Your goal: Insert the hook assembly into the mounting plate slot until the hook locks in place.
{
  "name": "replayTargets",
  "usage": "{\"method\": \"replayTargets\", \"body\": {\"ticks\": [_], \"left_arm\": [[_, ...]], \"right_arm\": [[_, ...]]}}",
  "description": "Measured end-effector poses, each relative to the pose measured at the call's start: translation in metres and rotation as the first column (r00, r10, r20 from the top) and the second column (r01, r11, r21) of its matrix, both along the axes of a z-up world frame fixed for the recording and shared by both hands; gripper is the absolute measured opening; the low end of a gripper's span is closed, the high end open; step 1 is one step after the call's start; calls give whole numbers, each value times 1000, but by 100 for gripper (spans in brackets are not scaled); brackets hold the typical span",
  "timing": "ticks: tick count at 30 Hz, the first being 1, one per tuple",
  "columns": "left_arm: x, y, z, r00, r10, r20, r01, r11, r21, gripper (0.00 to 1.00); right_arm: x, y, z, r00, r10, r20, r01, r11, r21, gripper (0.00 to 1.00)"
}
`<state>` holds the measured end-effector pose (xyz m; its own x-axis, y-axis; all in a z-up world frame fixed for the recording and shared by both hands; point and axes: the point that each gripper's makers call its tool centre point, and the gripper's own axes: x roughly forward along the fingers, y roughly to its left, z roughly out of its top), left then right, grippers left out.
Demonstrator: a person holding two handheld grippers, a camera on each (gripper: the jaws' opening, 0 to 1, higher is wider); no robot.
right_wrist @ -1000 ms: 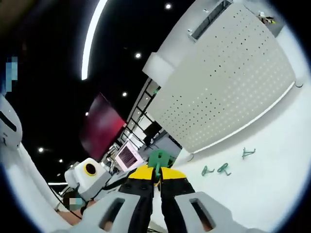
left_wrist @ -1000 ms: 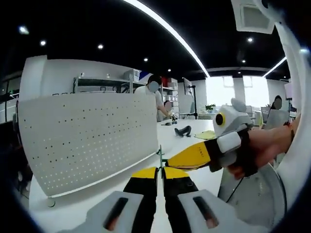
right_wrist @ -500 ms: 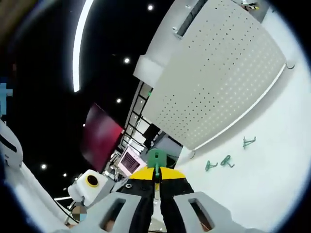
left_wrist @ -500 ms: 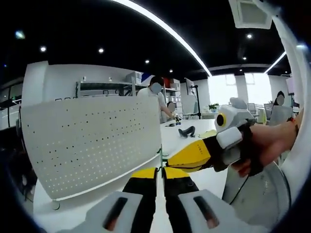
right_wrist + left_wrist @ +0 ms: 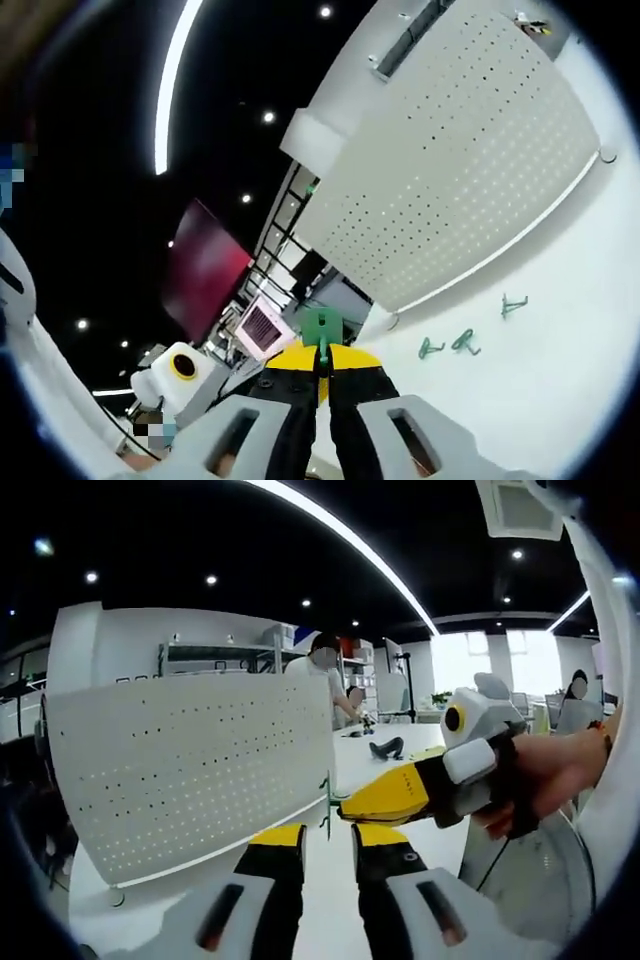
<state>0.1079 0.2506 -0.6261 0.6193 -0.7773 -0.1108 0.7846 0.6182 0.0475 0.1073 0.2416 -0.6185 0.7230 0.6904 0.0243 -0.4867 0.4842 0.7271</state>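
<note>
White perforated metal takes up the left half of the left gripper view: the pegboard (image 5: pixel 190 765) stands upright on the white table (image 5: pixel 330 900), its rows of small holes running toward the centre. At bottom centre my left gripper (image 5: pixel 327 842) rises with its yellow-tipped jaws parted, a clear gap between them and nothing in it. Just above that gap, at the pegboard's right edge, a thin green hook (image 5: pixel 326 810) hangs from the tip of my right gripper (image 5: pixel 345 810), which reaches in from the right side of the frame. A hand (image 5: pixel 545 780) at right centre holds that gripper. Farther back, near the middle, a person (image 5: pixel 322 670) stands by shelves.

In the right gripper view the scene is rolled. At lower left, my left gripper (image 5: pixel 250 368) appears as a white body with a yellow ring. At bottom centre my right gripper (image 5: pixel 322 352) has its yellow-tipped jaws pressed together on the green hook (image 5: pixel 322 326), whose flat square head sticks up just past the tips. The pegboard (image 5: pixel 450 170) slants across the upper right. Below it, on the white table (image 5: pixel 520 400) at lower right, three loose hooks (image 5: pixel 462 341) lie near the board's lower edge, two close together and one a little apart to the right.
</note>
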Motion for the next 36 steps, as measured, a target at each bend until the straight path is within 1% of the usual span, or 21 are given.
{"method": "replayTargets", "body": {"ticks": [3,5,7,9,10,12,15,17,20,22,24,28,32,33,34,36], "left_arm": [[1,3,2,1000,10,3,-10,1000,-2,20],[4,7,7,999,29,23,-29,999,-22,19],[5,11,7,999,42,0,-42,998,-39,19],[6,14,8,999,53,1,-53,998,-34,19],[6,17,9,998,60,5,-60,997,-38,20],[6,19,10,998,65,-6,-65,996,-54,21],[5,20,12,998,67,8,-66,996,-53,22],[6,20,13,997,71,3,-71,996,-48,22],[8,22,20,997,76,19,-75,996,-56,23],[9,24,22,997,76,28,-74,996,-58,23],[11,29,22,995,93,35,-91,995,-47,21],[12,37,23,994,105,35,-103,993,-63,23],[13,44,21,993,117,33,-115,991,-63,25],[13,46,20,993,117,26,-115,991,-68,26],[14,48,19,993,119,6,-118,990,-80,28],[14,50,18,993,121,6,-120,989,-83,30]], "right_arm": [[0,2,3,1000,5,9,-5,1000,-13,1],[0,2,5,1000,7,11,-7,1000,-16,1],[0,3,6,1000,11,17,-10,1000,-23,1],[0,1,7,1000,8,21,-7,999,-42,1],[0,1,7,1000,9,25,-8,999,-48,1],[0,1,8,1000,13,24,-12,999,-48,1],[0,2,10,999,16,29,-15,999,-49,1],[2,1,11,999,10,39,-7,997,-79,1],[6,-1,17,998,1,65,6,995,-100,1],[9,-4,21,997,-4,75,12,994,-105,1],[11,-8,23,997,-13,80,22,994,-107,1],[18,-17,28,994,-37,105,50,991,-127,1],[24,-24,32,990,-60,128,80,984,-159,1],[26,-24,33,989,-65,134,87,982,-168,1],[29,-25,33,988,-69,140,94,979,-183,1],[32,-26,34,986,-71,154,104,971,-215,1]]}}
